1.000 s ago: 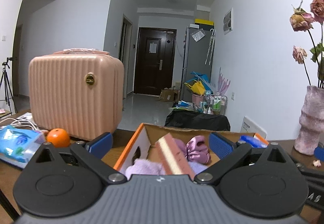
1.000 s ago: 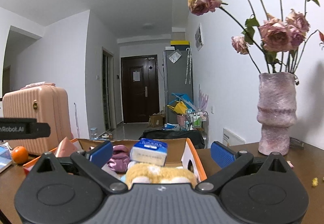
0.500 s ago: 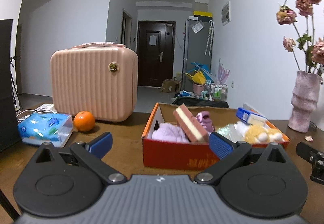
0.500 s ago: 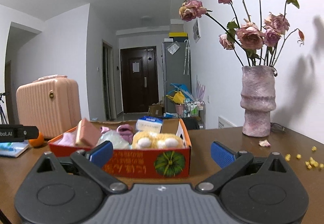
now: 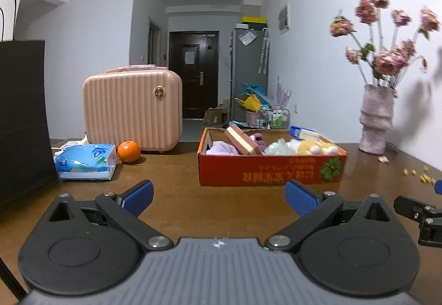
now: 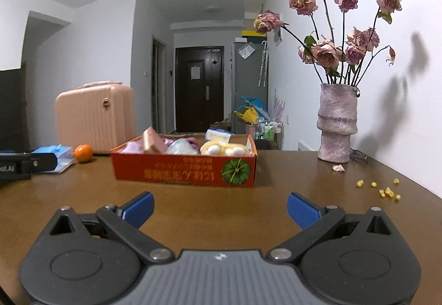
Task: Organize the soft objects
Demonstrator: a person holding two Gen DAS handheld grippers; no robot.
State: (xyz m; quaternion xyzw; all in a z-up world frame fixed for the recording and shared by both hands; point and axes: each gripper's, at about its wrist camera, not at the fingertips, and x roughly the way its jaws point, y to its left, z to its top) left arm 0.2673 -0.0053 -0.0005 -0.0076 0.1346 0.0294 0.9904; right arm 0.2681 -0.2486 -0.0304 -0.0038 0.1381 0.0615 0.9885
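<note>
Blue-padded hand-held grippers (image 5: 218,194) (image 6: 220,206) wide apart, w/o load

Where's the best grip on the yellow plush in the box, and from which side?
Take the yellow plush across its rounded top, coming down from above. It lies low at the right end of the box, and the box wall hides its sides, so a level approach looks blocked. The right gripper is open and closer to that end.

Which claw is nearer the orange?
Left. The left claw faces the orange just ahead to its left; the right claw sits farther right, box between.
</note>
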